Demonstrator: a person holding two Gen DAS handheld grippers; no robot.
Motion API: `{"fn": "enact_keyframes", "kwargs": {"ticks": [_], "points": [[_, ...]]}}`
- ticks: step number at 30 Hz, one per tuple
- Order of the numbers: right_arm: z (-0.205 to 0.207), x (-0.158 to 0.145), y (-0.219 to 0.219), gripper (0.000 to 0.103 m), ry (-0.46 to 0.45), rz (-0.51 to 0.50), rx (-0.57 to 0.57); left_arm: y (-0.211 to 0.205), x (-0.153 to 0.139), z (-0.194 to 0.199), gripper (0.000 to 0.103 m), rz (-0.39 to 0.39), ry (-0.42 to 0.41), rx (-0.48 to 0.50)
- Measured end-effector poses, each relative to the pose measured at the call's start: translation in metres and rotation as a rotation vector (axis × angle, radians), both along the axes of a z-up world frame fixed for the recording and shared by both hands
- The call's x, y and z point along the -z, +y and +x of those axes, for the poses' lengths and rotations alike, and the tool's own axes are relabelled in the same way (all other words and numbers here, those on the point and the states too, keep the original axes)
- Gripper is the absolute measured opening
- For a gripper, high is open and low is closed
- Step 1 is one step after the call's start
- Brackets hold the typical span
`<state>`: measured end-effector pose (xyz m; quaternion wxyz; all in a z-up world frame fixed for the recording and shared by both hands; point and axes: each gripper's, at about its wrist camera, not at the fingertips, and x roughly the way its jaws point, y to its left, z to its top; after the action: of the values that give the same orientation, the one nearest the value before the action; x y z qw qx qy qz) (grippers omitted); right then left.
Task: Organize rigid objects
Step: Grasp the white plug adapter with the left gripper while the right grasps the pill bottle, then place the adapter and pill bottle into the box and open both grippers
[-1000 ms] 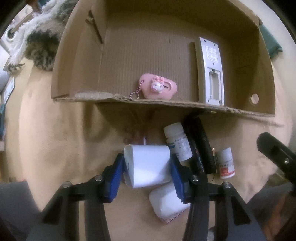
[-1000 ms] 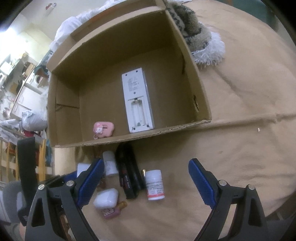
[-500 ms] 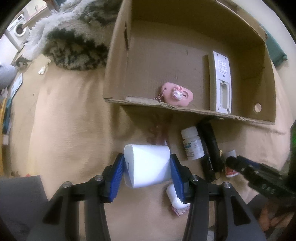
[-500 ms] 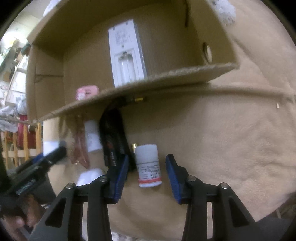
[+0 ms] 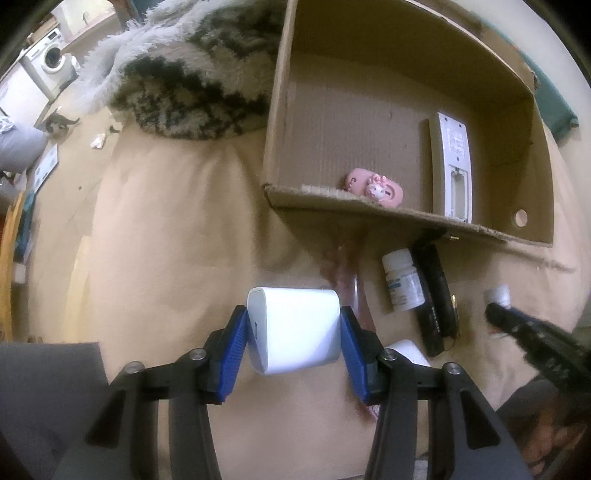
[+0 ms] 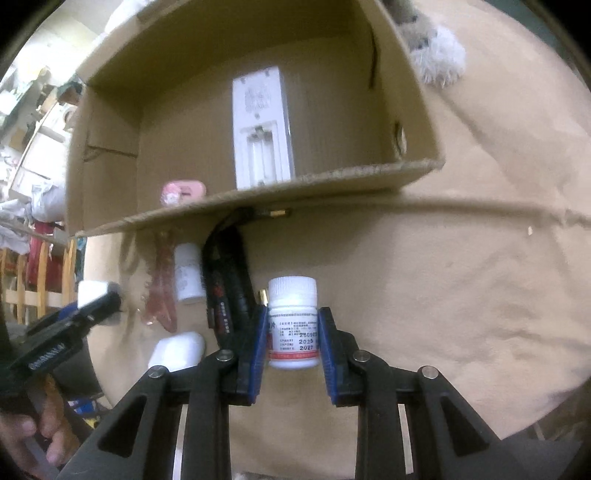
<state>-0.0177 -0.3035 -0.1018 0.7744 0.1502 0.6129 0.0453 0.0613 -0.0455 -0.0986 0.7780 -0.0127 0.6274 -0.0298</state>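
My left gripper is shut on a white rounded box, held above the beige cloth to the left of the cardboard box. In the right wrist view, my right gripper straddles a white pill bottle that stands on the cloth; its jaws are closing and the blue pads touch the bottle's sides. The cardboard box holds a white remote and a pink charm. In front of it lie a second pill bottle, a black object and a white case.
A furry patterned blanket lies left of the box. A reddish strip rests on the cloth beside the second bottle. A person's hand shows at the lower left of the right wrist view. Room clutter lies beyond the cloth's left edge.
My right gripper came down over the white pill bottle and its wide jaws closed onto it. My left gripper carried the white box leftward, away from the loose items.
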Motion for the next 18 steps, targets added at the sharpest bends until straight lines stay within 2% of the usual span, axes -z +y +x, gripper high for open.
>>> {"fn": "enact_keyframes", "kwargs": {"ticks": [7, 14, 18], "points": [[-0.004, -0.029, 0.000, 0.028, -0.119, 0.021, -0.006, 0.003, -0.010, -0.016, 0.045, -0.006, -0.020, -0.012], [-0.004, -0.062, -0.006, 0.028, -0.256, 0.070, 0.013, -0.003, -0.060, -0.020, 0.045, 0.028, -0.182, 0.000], [0.000, -0.078, -0.009, 0.028, -0.292, 0.050, -0.001, -0.011, -0.082, -0.007, 0.045, 0.036, -0.237, 0.024]]}}
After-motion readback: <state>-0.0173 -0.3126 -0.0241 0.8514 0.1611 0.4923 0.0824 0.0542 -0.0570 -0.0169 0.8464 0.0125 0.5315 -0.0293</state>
